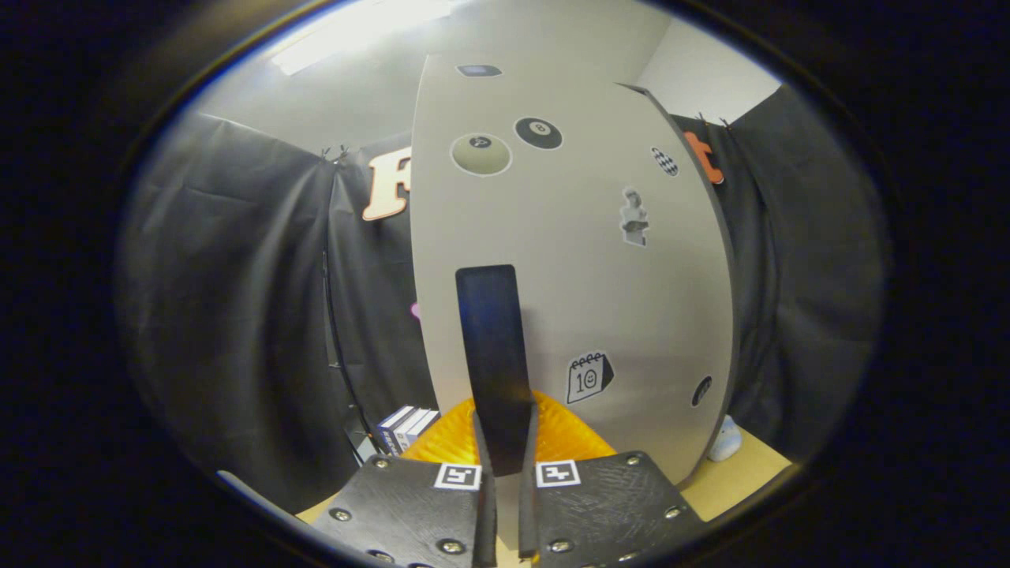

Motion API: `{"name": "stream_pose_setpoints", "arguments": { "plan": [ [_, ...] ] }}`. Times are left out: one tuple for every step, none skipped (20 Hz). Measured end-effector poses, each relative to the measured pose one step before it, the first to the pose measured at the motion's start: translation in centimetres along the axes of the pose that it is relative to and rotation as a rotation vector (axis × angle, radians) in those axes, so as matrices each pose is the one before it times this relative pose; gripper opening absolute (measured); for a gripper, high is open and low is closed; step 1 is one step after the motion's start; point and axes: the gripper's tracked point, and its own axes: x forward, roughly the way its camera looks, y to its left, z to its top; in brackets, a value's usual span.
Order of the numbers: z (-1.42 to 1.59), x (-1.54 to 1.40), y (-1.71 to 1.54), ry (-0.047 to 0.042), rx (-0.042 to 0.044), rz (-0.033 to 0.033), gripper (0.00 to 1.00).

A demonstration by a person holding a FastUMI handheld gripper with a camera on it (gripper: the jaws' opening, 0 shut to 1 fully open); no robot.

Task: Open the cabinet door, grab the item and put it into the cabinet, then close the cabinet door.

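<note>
— Two fingers (pixel 506 465) close on what, exactly?

— On the handle (pixel 493 355) of the cabinet door (pixel 576 260). It is a dark, flat, smooth strip with squared corners, and its lower end sits pinched between them, both pressing on it from either side.

— Which way does the handle run?

— Its long axis stands upright, rising from the fingers straight up the door face, slightly wider at the bottom than at the top.

— And the door itself?

— A pale, matte, smooth panel, tall and flat, bulged by the lens. Several stickers dot it: two billiard-ball rounds (pixel 539 132) near the top, a checkered oval, a small figure, and a calendar sticker (pixel 589 376) just right of the handle. The door's right edge looks darker and thicker.

— Anything for putting inside?

— An orange thing (pixel 564 438) with a ribbed, ridged surface shows low, either side of the handle's foot, just ahead of the fingers. I cannot tell what it is or whether it touches the door. Left of it stand a few books (pixel 406 426), spines upright.

— What carries all this?

— A light wooden table (pixel 750 465), smooth-topped. A small pale object (pixel 724 442) rests on it by the door's lower right corner. Creased black cloth (pixel 237 315) hangs behind.
</note>
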Motion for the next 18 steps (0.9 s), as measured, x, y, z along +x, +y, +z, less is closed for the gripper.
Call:
{"name": "stream_pose_setpoints", "arguments": {
  "plan": [
    [0.033,-0.342,-0.16,-0.00026,0.00169,-0.00617,0.11],
    [-0.02,-0.25,-0.133,0.00074,0.00224,-0.00606,0.11],
    [0.145,-0.245,-0.182,-0.00147,0.00139,-0.00759,0.11],
    [-0.042,-0.234,-0.21,-0.00089,-0.00195,-0.00974,0.11],
    [0.143,-0.27,-0.247,-0.00121,-0.00119,-0.01037,0.11],
    [-0.009,-0.304,-0.308,0.00138,-0.00023,-0.01063,0.11],
    [0.066,-0.258,-0.256,-0.00029,-0.0007,-0.01184,0.11],
    [0.011,-0.273,-0.335,0.00016,0.00018,-0.01221,0.11],
    [0.033,-0.031,-0.081,-0.00112,-0.00047,-0.01207,0.11],
    [-0.047,0.05,-0.061,-0.00129,0.00234,-0.01051,0.11],
    [0.088,-0.072,-0.106,-0.00091,0.00393,-0.009,0.11],
    [0.031,-0.114,-0.146,-0.00201,0.00054,-0.00725,0.11],
    [0.126,-0.061,-0.15,-0.00247,-0.00344,-0.00888,0.11],
    [0.049,-0.121,-0.284,-0.00112,-0.00207,-0.00771,0.11],
    [0.041,-0.252,-0.336,-0.0041,-0.00137,-0.00734,0.11],
    [0.154,-0.635,-0.585,-0.00545,-0.0006,-0.00804,0.11],
    [0.237,-0.45,-0.604,-0.00328,0.0012,-0.008,0.11],
    [0.078,-0.59,-0.645,-0.0023,0.00272,-0.00753,0.11]
  ]
}}
